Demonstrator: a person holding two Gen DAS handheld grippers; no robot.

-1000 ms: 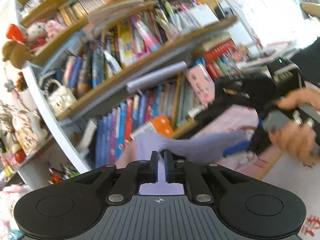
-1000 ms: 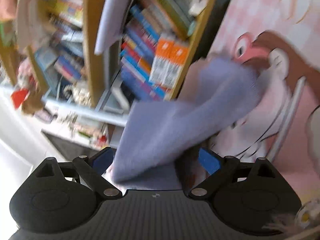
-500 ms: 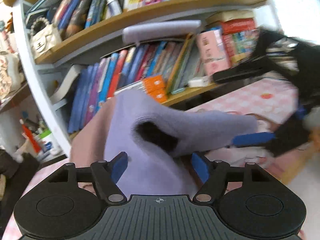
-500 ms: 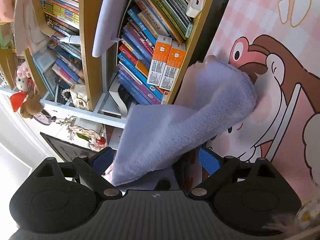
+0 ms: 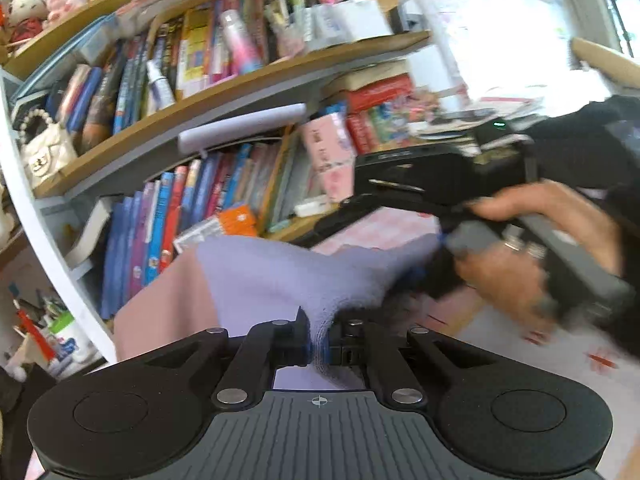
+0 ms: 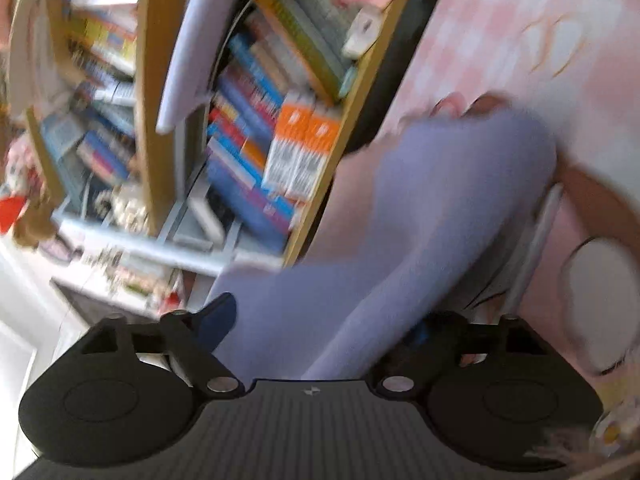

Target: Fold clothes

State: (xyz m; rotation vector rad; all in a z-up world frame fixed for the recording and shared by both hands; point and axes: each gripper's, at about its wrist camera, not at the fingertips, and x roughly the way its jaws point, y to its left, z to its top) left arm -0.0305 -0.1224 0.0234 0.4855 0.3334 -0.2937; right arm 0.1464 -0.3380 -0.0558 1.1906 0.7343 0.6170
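Note:
A lavender cloth (image 5: pixel 280 276) lies partly lifted over a pink garment (image 5: pixel 168 304) on the table. My left gripper (image 5: pixel 318 336) is shut on a bunched fold of the cloth at its near edge. To the right, a hand (image 5: pixel 520 276) holds my right gripper (image 5: pixel 426 258) at the cloth's other end. In the right wrist view the lavender cloth (image 6: pixel 440 200) drapes between the jaws of my right gripper (image 6: pixel 320 326), which are closing. Blur hides whether its pads press on the fabric.
A crowded bookshelf (image 5: pixel 240 92) stands right behind the table, with orange boxes (image 6: pixel 304 148) at its lowest shelf edge. The table wears a pink cartoon-print cover (image 6: pixel 520 40). A bright window is at the far right.
My left gripper opened over the cloth half a second ago and has now shut on a fold of it. The right gripper's jaws have narrowed around the cloth, and the cloth is pulled tauter.

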